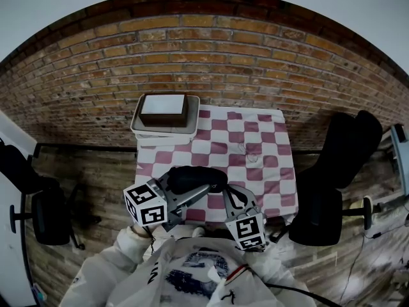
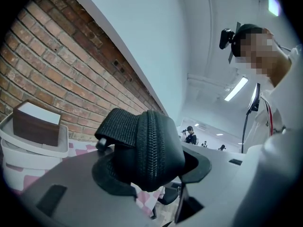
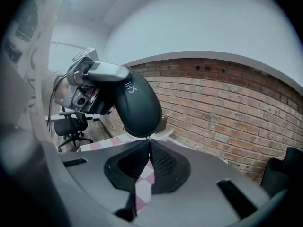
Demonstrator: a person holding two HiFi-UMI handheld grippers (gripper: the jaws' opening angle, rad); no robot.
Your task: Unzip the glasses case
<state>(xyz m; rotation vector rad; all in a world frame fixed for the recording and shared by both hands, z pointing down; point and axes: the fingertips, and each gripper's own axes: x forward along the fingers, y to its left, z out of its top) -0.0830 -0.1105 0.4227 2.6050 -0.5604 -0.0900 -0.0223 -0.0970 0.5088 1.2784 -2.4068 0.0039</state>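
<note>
Holding the black glasses case [image 2: 150, 145] clamped between the left gripper [image 2: 151, 176] jaws, over the near edge of the checkered table [image 1: 255, 171].
Pinched fully together on the right gripper [image 3: 148, 143], with jaw tips touching the case's lower end; cannot tell whether a zipper pull is caught there. Far beyond both jaws, seeing a white tray [image 1: 148, 132] with a brown, white-topped box [image 1: 164, 107] inside.

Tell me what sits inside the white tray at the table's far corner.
A brown box with a white top sits in the white tray. It covers the tray's floor, so anything under it, or inside it, is hidden.
</note>
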